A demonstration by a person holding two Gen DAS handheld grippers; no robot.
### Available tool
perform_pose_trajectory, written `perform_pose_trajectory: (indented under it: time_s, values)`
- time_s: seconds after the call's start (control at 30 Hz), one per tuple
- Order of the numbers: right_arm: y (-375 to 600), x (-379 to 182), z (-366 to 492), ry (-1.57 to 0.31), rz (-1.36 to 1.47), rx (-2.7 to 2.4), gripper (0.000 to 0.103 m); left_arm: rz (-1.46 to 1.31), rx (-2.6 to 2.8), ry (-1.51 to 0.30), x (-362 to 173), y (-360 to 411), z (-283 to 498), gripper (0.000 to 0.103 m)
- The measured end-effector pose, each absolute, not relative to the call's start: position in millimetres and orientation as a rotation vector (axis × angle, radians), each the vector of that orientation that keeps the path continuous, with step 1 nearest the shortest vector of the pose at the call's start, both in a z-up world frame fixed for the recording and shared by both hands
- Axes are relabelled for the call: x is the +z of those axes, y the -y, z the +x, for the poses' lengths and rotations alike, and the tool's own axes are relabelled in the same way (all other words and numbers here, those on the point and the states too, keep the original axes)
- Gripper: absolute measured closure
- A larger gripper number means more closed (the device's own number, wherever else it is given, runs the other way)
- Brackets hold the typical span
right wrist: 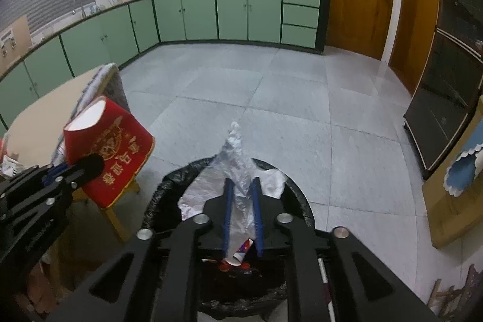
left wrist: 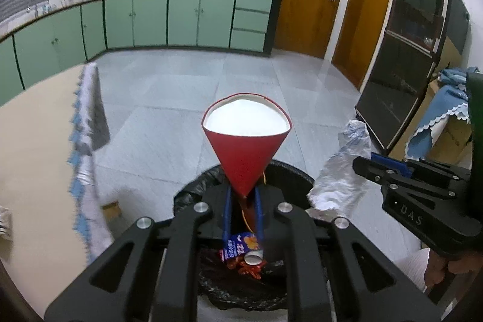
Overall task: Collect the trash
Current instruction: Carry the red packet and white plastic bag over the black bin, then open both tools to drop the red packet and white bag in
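Upward, the red paper cup (left wrist: 247, 147) opens, its pinched base pointing binward

Black linkage grippers (left wrist: 243, 195), silver round bolts, blue pads (right wrist: 228, 207), "DAS" marking on side.

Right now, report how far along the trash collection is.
Done: wrappers and a small cup already lie in the black-lined bin. In hand: the left gripper pinches a flattened red paper cup over the bin, and the right gripper has a crumpled white plastic bag between its fingers above the opening. Left: drop both in; something crumpled shows at the table's edge, unclear what.
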State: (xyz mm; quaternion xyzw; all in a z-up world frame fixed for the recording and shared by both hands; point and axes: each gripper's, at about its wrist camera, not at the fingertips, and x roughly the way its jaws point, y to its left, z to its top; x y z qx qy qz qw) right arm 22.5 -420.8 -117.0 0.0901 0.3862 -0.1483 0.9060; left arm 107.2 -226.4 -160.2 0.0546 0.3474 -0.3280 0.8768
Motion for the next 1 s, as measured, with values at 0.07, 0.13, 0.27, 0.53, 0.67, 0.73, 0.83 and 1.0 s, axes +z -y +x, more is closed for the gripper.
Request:
perform_pose_trajectory:
  time_s: [0.07, 0.13, 0.27, 0.53, 0.67, 0.73, 0.83, 1.0]
  values:
    - [423.8, -118.6, 22.6, -0.800, 0.187, -0.314, 0.071, 0.118, -0.686, -0.742, -165.3, 231.1, 109.9, 0.090]
    - [426.1, -118.8, 22.8, -0.794, 0.180, -0.323, 0.068, 0.119, -0.690, -0.760, -168.4, 236.1, 112.4, 0.089]
    - [432.0, -117.1, 19.7, -0.778, 0.192, -0.342, 0.062, 0.109, -0.698, -0.771, -169.1, 235.9, 114.2, 0.070]
    - [436.5, -104.0, 10.0, -0.729, 0.222, -0.374, 0.048, 0.086, -0.697, -0.744, -156.1, 224.6, 109.9, 0.053]
    - [426.9, -86.4, 4.6, -0.675, 0.222, -0.372, 0.026, 0.067, -0.672, -0.709, -140.5, 207.7, 105.0, 0.042]
    - [419.1, -75.8, 2.7, -0.645, 0.223, -0.372, 0.015, 0.054, -0.641, -0.681, -128.7, 190.3, 102.6, 0.036]
    - [403.1, -59.8, 2.7, -0.605, 0.228, -0.347, 0.008, 0.046, -0.576, -0.638, -112.7, 158.9, 99.9, 0.031]
    - [364.0, -39.3, 11.5, -0.565, 0.205, -0.267, 0.006, 0.041, -0.439, -0.573, -89.5, 101.9, 94.7, 0.027]
